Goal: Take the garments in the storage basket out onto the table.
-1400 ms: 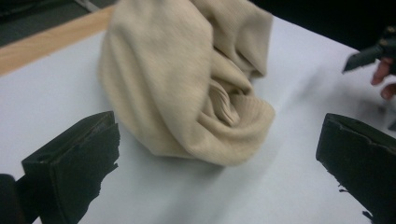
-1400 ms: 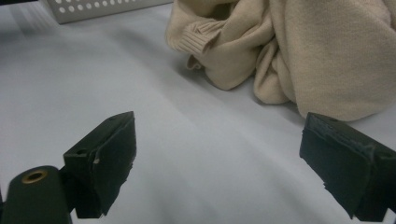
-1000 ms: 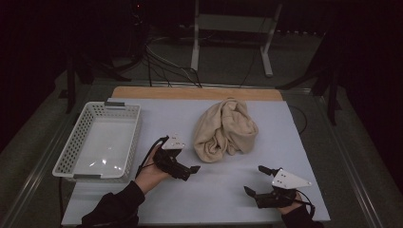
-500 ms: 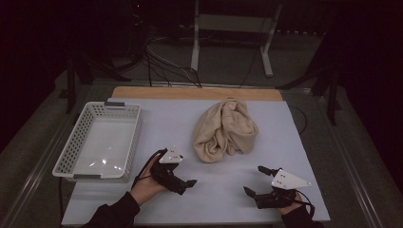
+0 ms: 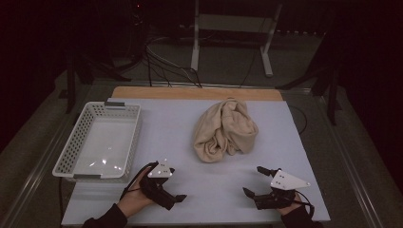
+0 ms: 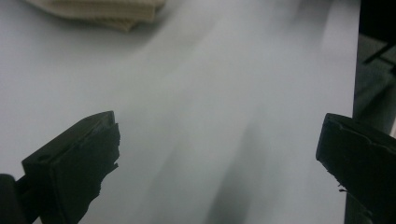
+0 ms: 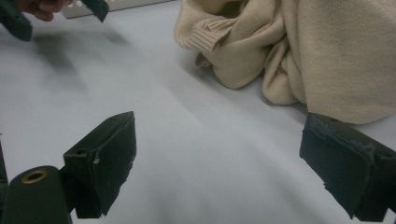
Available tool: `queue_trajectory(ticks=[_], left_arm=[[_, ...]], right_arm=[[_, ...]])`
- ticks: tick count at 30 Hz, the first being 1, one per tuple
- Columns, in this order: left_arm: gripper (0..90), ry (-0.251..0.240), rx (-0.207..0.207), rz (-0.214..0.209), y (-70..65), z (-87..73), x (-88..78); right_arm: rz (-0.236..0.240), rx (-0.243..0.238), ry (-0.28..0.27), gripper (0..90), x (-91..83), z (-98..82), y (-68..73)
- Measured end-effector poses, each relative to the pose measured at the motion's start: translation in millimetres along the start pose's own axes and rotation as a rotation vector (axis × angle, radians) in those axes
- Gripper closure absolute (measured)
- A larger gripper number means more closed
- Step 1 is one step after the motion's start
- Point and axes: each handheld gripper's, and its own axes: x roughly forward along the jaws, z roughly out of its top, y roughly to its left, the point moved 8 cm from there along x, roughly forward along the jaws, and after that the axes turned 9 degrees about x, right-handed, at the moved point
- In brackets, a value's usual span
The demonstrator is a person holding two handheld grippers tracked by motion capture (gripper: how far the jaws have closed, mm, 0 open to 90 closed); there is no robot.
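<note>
— Sweater [image 5: 225, 129], cream and crumpled in a heap: where does it lie from the fingers?

— Beyond both pairs, on the pale table sheet [image 5: 214, 190], touching neither. From the high view the left gripper [image 5: 177, 190] sits near the front edge with the heap ahead and to its right; the right gripper [image 5: 255, 181] sits at the front right with the heap ahead and to its left.

— What does a gripper view add?

— The right gripper view shows a ribbed cuff [image 7: 205, 36] and thick folds, detail the high view blurs. The left gripper view catches just a strip of the knit [image 6: 100, 11] at its top edge.

— And the fingers?

— Both pairs [image 6: 219, 154] [image 7: 219, 163] are spread wide with bare sheet between them, holding nothing.

— Anything only seen from above?

— The white perforated basket [image 5: 78, 142], left of the left hand [image 5: 135, 197], just beside it.

— Hard to make out?

— The left gripper view is smeared by blur; the far side of the sweater is hidden by its own folds, and the other gripper [image 7: 56, 9] is cut off at the right gripper view's top left corner
</note>
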Motion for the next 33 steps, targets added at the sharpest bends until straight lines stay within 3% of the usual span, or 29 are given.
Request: queue_trajectory(ticks=[10,20,33], left_arm=[[0.3,0.069,0.027,-0.038,-9.8,-23.1,-11.1],[0.3,0.063,0.036,-0.062,-14.9,-34.4,-28.4],[0.3,0.068,0.014,-0.029,-11.8,-52.1,-47.5]], right_arm=[[0.004,-0.005,0.003,11.0,-0.3,-0.3,0.9],[0.002,-0.005,0.005,11.0,-0.7,-0.6,1.2],[0.001,-0.009,0.008,11.0,-0.6,-1.4,0.2]])
